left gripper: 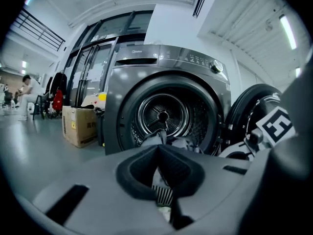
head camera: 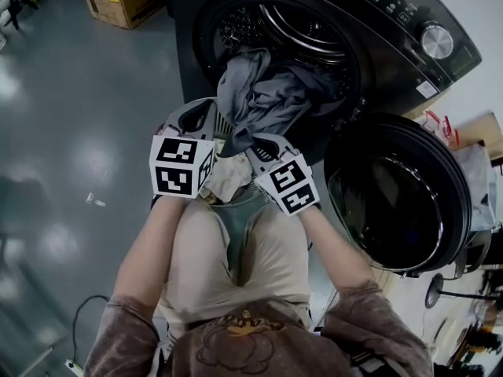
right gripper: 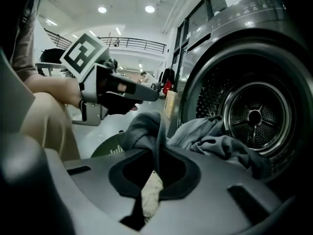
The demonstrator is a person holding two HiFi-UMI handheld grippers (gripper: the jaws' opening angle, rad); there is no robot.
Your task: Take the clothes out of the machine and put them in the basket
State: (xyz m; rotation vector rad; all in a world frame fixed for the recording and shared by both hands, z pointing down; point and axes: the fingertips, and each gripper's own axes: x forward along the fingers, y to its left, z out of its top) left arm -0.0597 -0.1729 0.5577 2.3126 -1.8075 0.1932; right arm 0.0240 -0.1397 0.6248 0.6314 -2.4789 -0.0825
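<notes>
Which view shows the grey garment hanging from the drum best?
Head view: the grey garment spills from the drum in full. Right gripper view shows its pinched end and trailing folds; left gripper view only a sliver between jaws.

The left gripper has its jaws closed together on what looks like a ribbed strip of pale cloth, though it is dim there. Beyond stands a grey washing machine, door swung open, clothes spilling from its mouth. A cardboard box sits left.
</notes>
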